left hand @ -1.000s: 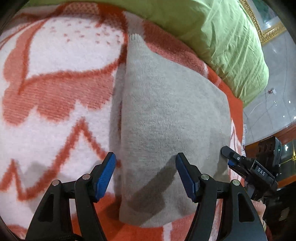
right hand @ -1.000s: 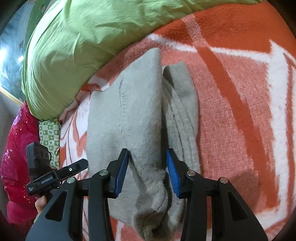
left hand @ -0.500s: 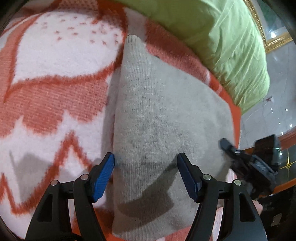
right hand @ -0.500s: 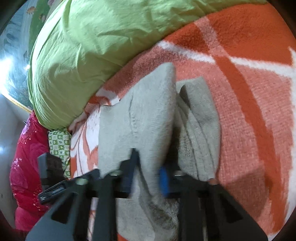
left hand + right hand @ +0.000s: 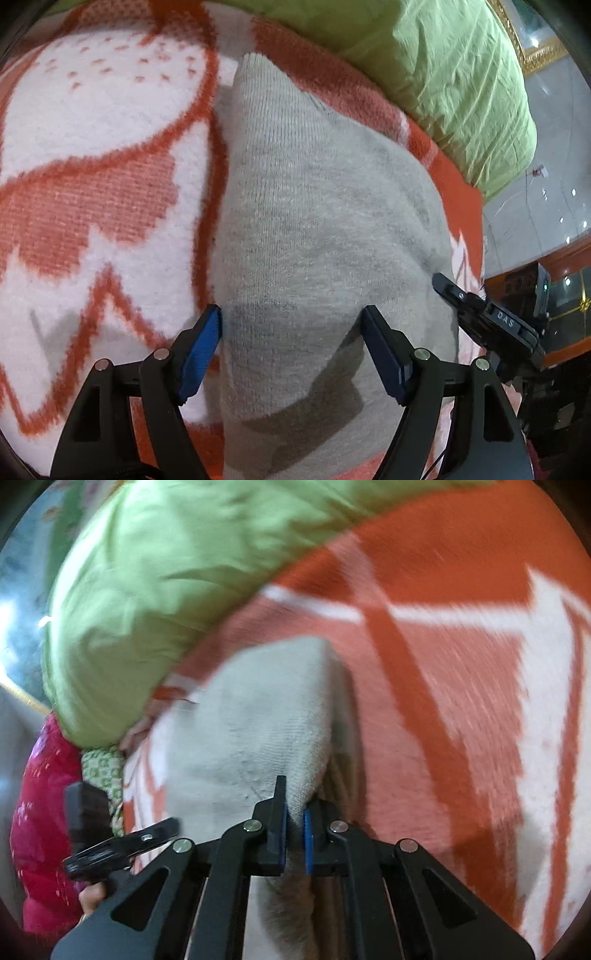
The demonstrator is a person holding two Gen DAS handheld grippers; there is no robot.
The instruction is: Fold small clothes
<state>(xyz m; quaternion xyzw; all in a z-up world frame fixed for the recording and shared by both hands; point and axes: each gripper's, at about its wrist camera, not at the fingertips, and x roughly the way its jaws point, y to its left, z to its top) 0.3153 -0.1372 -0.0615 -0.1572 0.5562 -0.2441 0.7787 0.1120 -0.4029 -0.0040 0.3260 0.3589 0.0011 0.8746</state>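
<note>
Only the right wrist view shows the right gripper (image 5: 293, 830) pinching the grey knit's (image 5: 314, 240) edge; the left gripper (image 5: 291, 347), spreading wider, straddles it untouched. Knit lies folded on the orange blanket (image 5: 92, 206)

Home bedroom. Bed carries an orange-and-white patterned fleece blanket (image 5: 92, 177) and a rumpled green duvet (image 5: 461, 81). Glossy tiled floor (image 5: 535, 221) beside the bed, gilt frame edge (image 5: 532, 55) past the duvet, red padded garment (image 5: 40, 812) at the bedside.
</note>
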